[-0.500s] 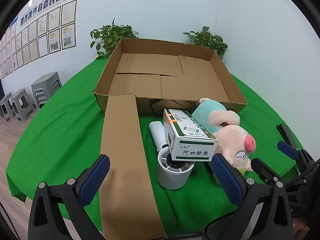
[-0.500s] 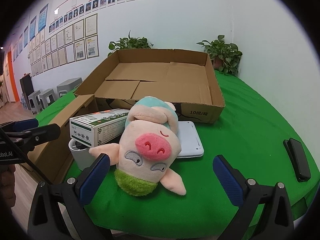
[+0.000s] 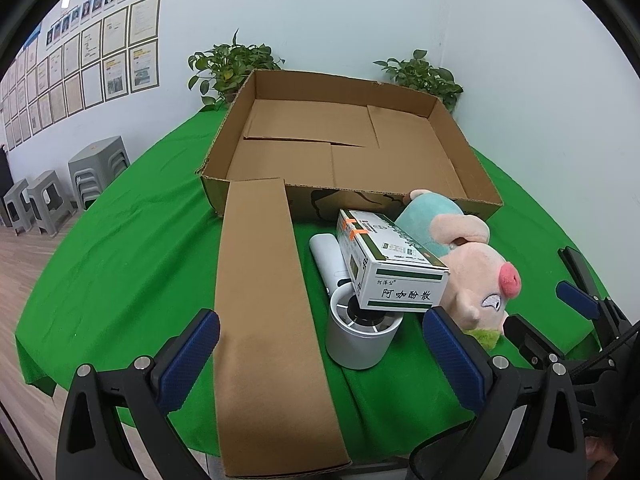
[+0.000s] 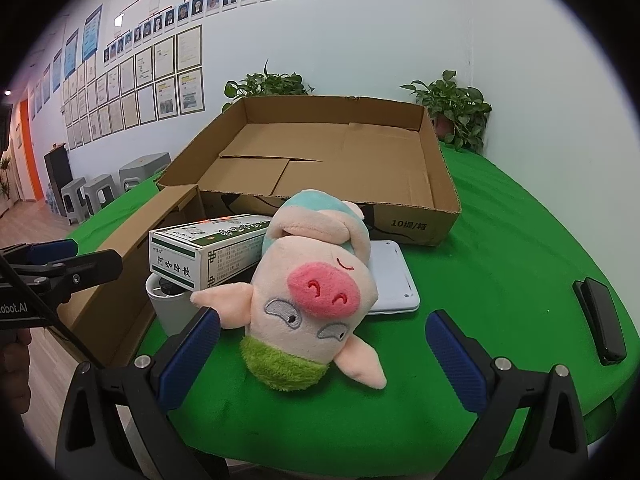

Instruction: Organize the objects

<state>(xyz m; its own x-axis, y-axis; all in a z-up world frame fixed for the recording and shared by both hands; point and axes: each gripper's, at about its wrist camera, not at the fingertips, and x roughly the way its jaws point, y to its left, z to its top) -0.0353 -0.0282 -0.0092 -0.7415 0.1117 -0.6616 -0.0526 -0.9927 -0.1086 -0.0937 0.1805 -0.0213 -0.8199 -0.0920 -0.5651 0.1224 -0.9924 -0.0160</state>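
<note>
From the left wrist, the left gripper [image 3: 320, 354] stands wide open over the near edge of the green table [image 3: 120, 264], holding nothing; its blue pads [image 3: 191, 354] flank a long cardboard flap [image 3: 264, 320] and a white cup [image 3: 362, 336]. The flap runs from the near wall of the shallow carton [image 3: 460, 144] toward the camera and past the table edge. A green-and-white medicine box [image 3: 394, 264] rests tilted with its near end on the cup's rim, and a white remote-like bar [image 3: 328, 256] lies behind the cup, partly under the box. Just to the right of the box lies a plush pig [image 3: 476, 276], touching it. The right gripper [image 3: 560, 308] shows at the right edge, its jaws apart. Two potted plants [image 3: 232, 64] stand behind the carton against the wall. From the right wrist, the right gripper [image 4: 322, 354] is also spread wide and empty, with the pig [image 4: 316, 300] lying on its back between and just ahead of the pads [image 4: 456, 360], its ear near the left pad; whether they touch is unclear. The medicine box [image 4: 200, 252] leans on the cup [image 4: 170, 308] left of the pig, and a white tablet [image 4: 390, 280] lies flat behind the pig, partly under it, just before the carton [image 4: 440, 184]. A black flat device [image 4: 600, 320] lies well apart at the table's right. The left gripper [image 4: 60, 264] enters from the left edge.
</note>
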